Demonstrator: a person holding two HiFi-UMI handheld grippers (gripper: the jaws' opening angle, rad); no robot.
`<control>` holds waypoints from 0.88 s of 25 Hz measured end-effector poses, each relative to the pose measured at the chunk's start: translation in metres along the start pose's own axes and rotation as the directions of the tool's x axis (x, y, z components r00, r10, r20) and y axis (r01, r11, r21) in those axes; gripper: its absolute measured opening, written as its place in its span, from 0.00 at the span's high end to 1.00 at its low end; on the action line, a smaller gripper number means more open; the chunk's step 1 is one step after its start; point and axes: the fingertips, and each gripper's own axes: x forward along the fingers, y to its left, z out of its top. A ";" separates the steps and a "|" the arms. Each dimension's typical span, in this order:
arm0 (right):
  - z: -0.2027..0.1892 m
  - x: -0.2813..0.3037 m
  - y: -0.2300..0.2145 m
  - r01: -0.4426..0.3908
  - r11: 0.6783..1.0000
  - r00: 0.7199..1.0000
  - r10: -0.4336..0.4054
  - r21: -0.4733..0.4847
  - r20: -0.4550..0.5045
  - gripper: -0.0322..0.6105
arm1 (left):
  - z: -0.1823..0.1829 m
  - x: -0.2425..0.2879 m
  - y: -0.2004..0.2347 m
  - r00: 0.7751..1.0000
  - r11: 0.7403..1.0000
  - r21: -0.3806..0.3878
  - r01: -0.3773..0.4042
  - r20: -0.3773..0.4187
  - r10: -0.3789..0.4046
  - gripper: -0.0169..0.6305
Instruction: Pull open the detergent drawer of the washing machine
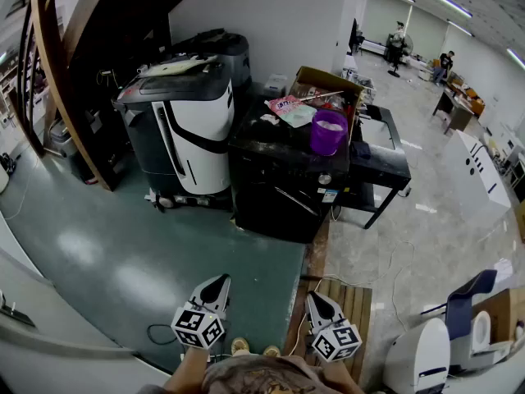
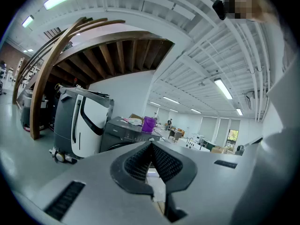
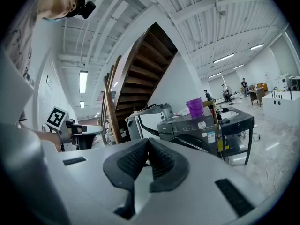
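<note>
Holding left tool (image 1: 220,281) and right tool (image 1: 315,299) pinched together, empty, with washing machine (image 1: 279,179) well apart at 12 o'clock. Could slip off the detergent drawer, too small to pick out, if arriving unopened.

Floor (image 1: 123,253): green at left, pale tile at right.
On the green part stand a white-and-black machine (image 1: 184,130) and, just beside it, the dark washing machine (image 1: 283,179). A low black table (image 1: 381,158) stands on the tile at its right side. A wooden pallet (image 1: 353,302) and a thin cable (image 1: 160,333) lie nearer.
</note>
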 end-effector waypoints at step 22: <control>0.006 -0.005 -0.026 -0.105 0.994 0.994 0.105 0.003 -0.004 0.95 | -0.017 0.021 -0.038 0.999 0.999 -0.010 -0.038 0.020 0.038 0.94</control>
